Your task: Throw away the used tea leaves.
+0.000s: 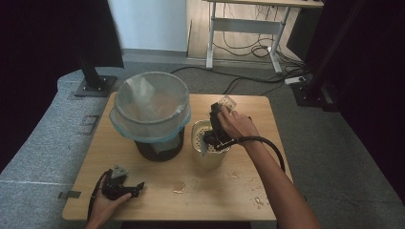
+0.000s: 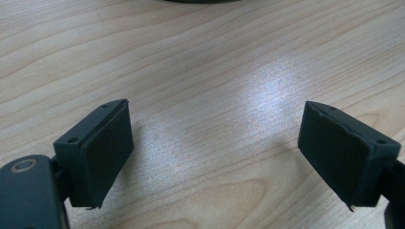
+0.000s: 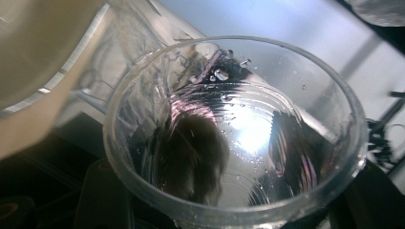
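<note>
Clear plastic cup (image 3: 234,138) clamped between right gripper (image 1: 216,125) jaws

Clear glossy plastic cup (image 3: 239,143); smooth wooden table (image 2: 200,62).

Wooden table (image 1: 157,191) – lined bin (image 1: 150,114), cream container (image 1: 210,151), spill marks (image 1: 179,187) on top.

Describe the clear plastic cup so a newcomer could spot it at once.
Start at the big bag-lined bin at the back of the wooden table. Just right of it stands a cream container; the right gripper holds the clear plastic cup tilted over it. It alone is see-through and off the table.
</note>
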The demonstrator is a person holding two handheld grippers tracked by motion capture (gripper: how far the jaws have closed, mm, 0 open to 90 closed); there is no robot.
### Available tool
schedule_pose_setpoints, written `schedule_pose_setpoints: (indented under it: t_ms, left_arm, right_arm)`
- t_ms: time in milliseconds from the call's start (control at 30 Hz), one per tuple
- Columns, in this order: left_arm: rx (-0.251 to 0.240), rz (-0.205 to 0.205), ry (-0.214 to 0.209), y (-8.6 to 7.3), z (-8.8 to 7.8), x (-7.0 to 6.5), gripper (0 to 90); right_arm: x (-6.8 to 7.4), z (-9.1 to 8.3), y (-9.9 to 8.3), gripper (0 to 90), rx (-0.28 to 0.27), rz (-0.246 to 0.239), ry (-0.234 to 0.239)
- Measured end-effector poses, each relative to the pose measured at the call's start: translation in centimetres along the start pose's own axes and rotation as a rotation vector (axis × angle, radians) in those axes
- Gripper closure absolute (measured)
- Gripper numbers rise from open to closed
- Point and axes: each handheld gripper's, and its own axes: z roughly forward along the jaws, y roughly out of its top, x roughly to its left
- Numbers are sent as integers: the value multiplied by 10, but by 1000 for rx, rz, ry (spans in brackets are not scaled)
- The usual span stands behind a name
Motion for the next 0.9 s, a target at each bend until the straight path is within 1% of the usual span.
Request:
schedule_pose_setpoints:
  t_ms: [33,67,100,133,167,200,267,300,333,367,433,467,500,567,600,633,667,700,733,767,800,867,900]
  left_arm:
    - [1,2,1,0,0,0,114]
    - [1,2,1,0,0,0,113]
    - [1,3,1,0,0,0,114]
    - [1,3,1,0,0,0,113]
    - [2,3,1,0,0,0,113]
    - [3,2,0,0,0,0,113]
    - [2,4,0,0,0,0,113]
    - [3,4,-1,0,0,0,113]
    - [3,5,-1,0,0,0,113]
    - [3,6,-1,0,0,0,113]
    - [3,7,0,0,0,0,113]
    - [3,7,1,0,0,0,113]
    - [3,7,1,0,0,0,113]
    - [3,6,3,0,0,0,113]
    - [3,6,4,0,0,-1,113]
    - [3,7,6,0,0,-1,113]
    - [2,7,8,0,1,-1,113]
    - [2,7,8,0,1,-1,112]
    - [2,8,10,0,1,-1,112]
    - [0,7,12,0,1,-2,112]
    - [1,10,13,0,1,-2,111]
    - [1,10,14,0,1,-2,111]
    - [1,10,14,0,1,-2,111]
  right_arm:
    - [1,-1,4,399,7,-35,1]
    - [1,-1,4,399,7,-35,1]
    - [2,-4,7,401,-2,-138,-35]
    - [-2,-4,6,401,6,-153,-47]
    - [-6,-3,5,401,9,-123,-44]
    - [-7,-3,5,401,1,-104,-45]
    - [-7,-4,7,400,-3,-134,-32]
    - [-5,-6,8,399,-5,-83,-23]
    - [-7,-7,9,399,-14,-13,-4]
    - [-9,-7,9,397,-25,36,7]
    - [-14,-9,8,395,-54,190,54]
    - [-15,-11,7,394,-69,260,65]
    - [-16,-13,6,393,-87,343,82]
    - [-18,-15,2,391,-122,530,136]
    - [-19,-15,-1,389,-136,636,171]
    - [-20,-14,-5,388,-156,751,202]
    - [-21,-14,-8,388,-164,872,244]
    - [-21,-14,-8,388,-164,872,244]
    - [-22,-13,-18,387,-202,1134,324]
    - [-23,-12,-24,388,-217,1229,360]
    - [-22,-12,-28,388,-229,1302,383]
    - [-21,-10,-38,388,-262,1480,424]
    - [-20,-10,-42,388,-278,1557,452]
